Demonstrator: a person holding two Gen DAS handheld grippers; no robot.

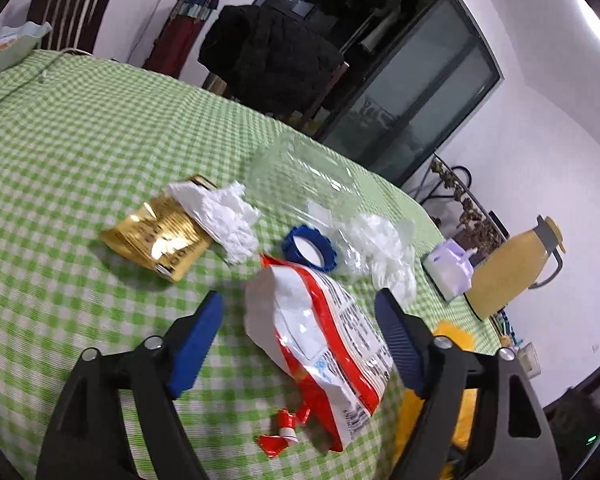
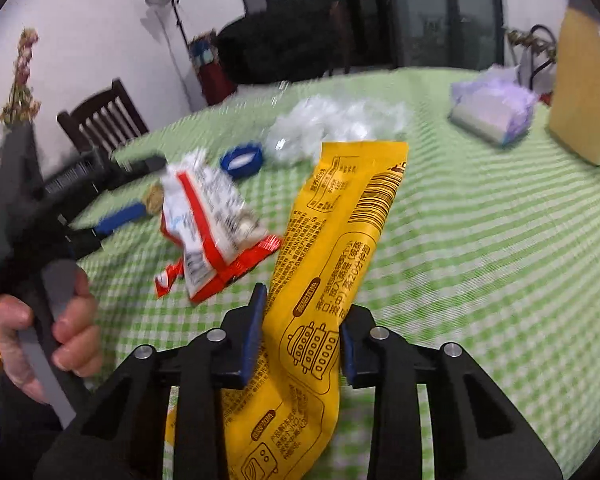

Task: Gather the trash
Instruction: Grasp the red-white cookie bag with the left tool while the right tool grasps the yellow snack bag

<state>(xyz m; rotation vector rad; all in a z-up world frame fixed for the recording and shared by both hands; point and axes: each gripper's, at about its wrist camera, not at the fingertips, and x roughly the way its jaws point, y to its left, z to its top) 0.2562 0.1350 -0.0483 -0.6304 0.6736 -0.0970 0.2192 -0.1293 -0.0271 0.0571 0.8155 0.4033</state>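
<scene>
Fingers of the right gripper (image 2: 302, 334) are clamped on the yellow wrapper (image 2: 332, 264), pads pressing its lower half from both sides, with the wrapper sticking up and forward, lifted clear of the table (image 2: 480, 260). Left gripper (image 1: 300, 340) has its fingers spread wide, nothing pinched; the red-and-white snack bag (image 1: 320, 340) lies on the cloth between them, pads apart from it. A person's hand (image 2: 48, 340) grips that left tool in the right wrist view. Progress judgement: early to middle, one piece of trash in hand, most of it not yet gathered. Left on the green checked cloth: the red-and-white snack bag, a small torn red scrap (image 1: 282, 434) just beside its near end, a gold foil packet (image 1: 160, 236) with a crumpled white tissue (image 1: 224, 216) overlapping its far edge, a blue ring cap (image 1: 308, 248), a clear plastic container (image 1: 300, 176) and crumpled clear plastic film (image 1: 380, 248) behind the cap. No bin or trash bag is visible in either view, so where the collected pieces go cannot be told. Tissue pack (image 1: 448, 270) and yellow thermos jug (image 1: 508, 268) sit near the table edge, probably not trash. Likely next is the left fingers closing on the snack bag, since it already sits between them. Blur on the right view hides fine detail.
</scene>
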